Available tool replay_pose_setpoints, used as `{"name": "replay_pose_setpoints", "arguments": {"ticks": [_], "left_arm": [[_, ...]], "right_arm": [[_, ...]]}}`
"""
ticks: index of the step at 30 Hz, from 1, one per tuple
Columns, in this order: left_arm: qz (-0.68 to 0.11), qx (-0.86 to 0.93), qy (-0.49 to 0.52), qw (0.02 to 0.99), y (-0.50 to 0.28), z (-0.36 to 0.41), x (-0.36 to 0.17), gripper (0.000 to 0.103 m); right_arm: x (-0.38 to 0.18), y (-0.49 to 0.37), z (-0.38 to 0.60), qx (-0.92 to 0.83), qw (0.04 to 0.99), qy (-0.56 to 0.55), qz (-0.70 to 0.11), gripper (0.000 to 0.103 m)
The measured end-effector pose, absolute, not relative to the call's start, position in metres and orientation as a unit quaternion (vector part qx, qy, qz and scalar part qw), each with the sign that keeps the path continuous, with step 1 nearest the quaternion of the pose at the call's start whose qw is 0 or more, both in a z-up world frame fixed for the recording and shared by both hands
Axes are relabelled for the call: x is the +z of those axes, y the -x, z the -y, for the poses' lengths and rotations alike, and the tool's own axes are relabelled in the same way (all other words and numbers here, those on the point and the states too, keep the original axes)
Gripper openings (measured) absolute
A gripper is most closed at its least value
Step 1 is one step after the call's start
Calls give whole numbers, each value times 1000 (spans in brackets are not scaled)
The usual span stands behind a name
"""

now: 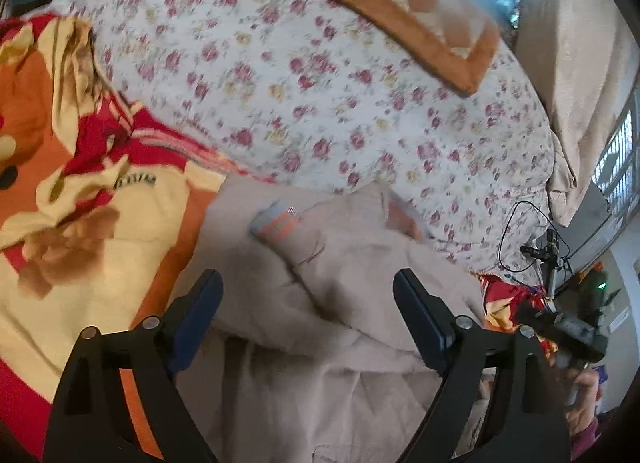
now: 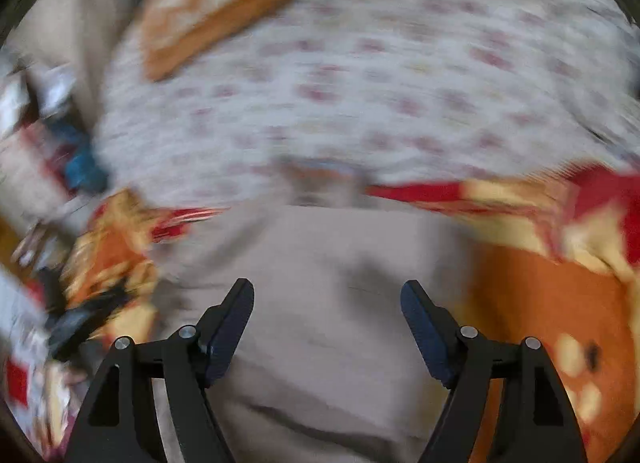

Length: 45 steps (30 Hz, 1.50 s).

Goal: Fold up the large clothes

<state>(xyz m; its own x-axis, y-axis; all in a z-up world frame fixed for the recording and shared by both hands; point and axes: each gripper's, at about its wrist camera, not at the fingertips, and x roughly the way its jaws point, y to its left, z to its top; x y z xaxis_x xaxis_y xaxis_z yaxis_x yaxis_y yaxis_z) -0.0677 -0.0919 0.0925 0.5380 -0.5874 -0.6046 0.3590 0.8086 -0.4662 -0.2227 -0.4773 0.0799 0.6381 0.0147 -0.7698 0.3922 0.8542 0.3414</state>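
Note:
A large beige garment (image 1: pixel 320 343) lies crumpled on the bed, with a blue and orange striped cuff (image 1: pixel 276 225) on its far part. My left gripper (image 1: pixel 308 277) hovers over it, jaws wide apart, nothing between the pads. In the right wrist view, which is heavily blurred, the same beige garment (image 2: pixel 340 263) fills the lower middle. My right gripper (image 2: pixel 328 286) stands over it with its jaws also wide apart and empty. Neither gripper's pads press on the cloth.
A floral quilt (image 1: pixel 320 83) covers the bed beyond the garment, with an orange checkered cushion (image 1: pixel 400 3) on it. A red, yellow and orange cartoon blanket (image 1: pixel 80 223) lies under and beside the garment. A beige curtain (image 1: pixel 580 63) and black cable (image 1: pixel 516 231) are at the right.

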Motion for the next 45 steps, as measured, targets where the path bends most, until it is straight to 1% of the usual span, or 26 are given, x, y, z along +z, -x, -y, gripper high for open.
{"name": "replay_pose_setpoints", "arguments": {"ticks": [4, 8, 9, 10, 11, 12, 14, 16, 18, 20, 21, 22, 23, 24, 25, 28, 29, 30, 32, 33, 36, 40, 42, 44, 45], "left_arm": [[-372, -257, 92, 887, 62, 117, 89, 91], [-412, -240, 67, 876, 44, 132, 63, 91], [-422, -238, 67, 872, 40, 132, 57, 91], [-434, -232, 66, 868, 36, 133, 50, 91], [-446, -223, 64, 864, 32, 134, 43, 91], [-456, -218, 64, 861, 30, 134, 37, 91], [-471, -212, 57, 855, 28, 137, 26, 91], [-472, -209, 31, 856, 31, 143, 22, 91], [-464, -210, 10, 860, 36, 146, 24, 91], [-460, -217, 5, 861, 40, 147, 26, 91], [-460, -219, 6, 861, 40, 147, 26, 91], [-460, -218, 9, 861, 41, 146, 26, 91], [-460, -216, 11, 861, 42, 145, 25, 91], [-459, -215, 12, 862, 42, 146, 24, 91], [-460, -214, 11, 862, 43, 146, 23, 91], [-457, -212, 5, 864, 45, 147, 23, 91], [-457, -213, 4, 864, 46, 147, 23, 91], [-457, -213, 4, 864, 46, 147, 22, 91], [-455, -215, 4, 864, 48, 146, 22, 91], [-453, -215, 4, 865, 49, 146, 22, 91], [-448, -213, 4, 868, 50, 146, 21, 91], [-448, -212, -6, 869, 51, 149, 20, 91], [-447, -213, -6, 869, 51, 148, 21, 91], [-448, -214, -1, 868, 50, 146, 22, 91], [-448, -215, 3, 868, 50, 144, 24, 91]], "right_arm": [[46, 220, 504, -181, 849, -251, -427, 78], [17, 197, 519, -153, 839, -319, -413, 78], [9, 190, 520, -138, 836, -322, -422, 73], [6, 185, 517, -128, 837, -315, -429, 64], [4, 180, 513, -129, 842, -291, -435, 22], [5, 179, 510, -144, 851, -262, -432, 3], [7, 182, 514, -177, 857, -244, -417, 2], [4, 182, 527, -217, 851, -227, -420, 1], [3, 193, 538, -217, 844, -250, -422, 1], [12, 209, 539, -182, 844, -293, -412, 10], [20, 217, 537, -176, 843, -300, -410, 31], [29, 225, 533, -167, 845, -305, -407, 47], [37, 233, 527, -150, 848, -313, -399, 71], [42, 239, 519, -128, 853, -321, -392, 76], [40, 242, 510, -110, 851, -325, -397, 76], [19, 236, 486, -94, 829, -322, -446, 75], [8, 234, 480, -95, 824, -322, -456, 70], [2, 234, 475, -95, 824, -321, -457, 48], [2, 234, 469, -99, 838, -302, -444, 16], [9, 235, 467, -110, 847, -282, -438, 10], [25, 244, 473, -125, 866, -253, -413, 2], [3, 241, 487, -136, 850, -270, -431, 1], [3, 240, 487, -126, 853, -268, -430, 3], [8, 243, 489, -126, 853, -286, -417, 15], [9, 247, 491, -128, 853, -294, -412, 33]]}}
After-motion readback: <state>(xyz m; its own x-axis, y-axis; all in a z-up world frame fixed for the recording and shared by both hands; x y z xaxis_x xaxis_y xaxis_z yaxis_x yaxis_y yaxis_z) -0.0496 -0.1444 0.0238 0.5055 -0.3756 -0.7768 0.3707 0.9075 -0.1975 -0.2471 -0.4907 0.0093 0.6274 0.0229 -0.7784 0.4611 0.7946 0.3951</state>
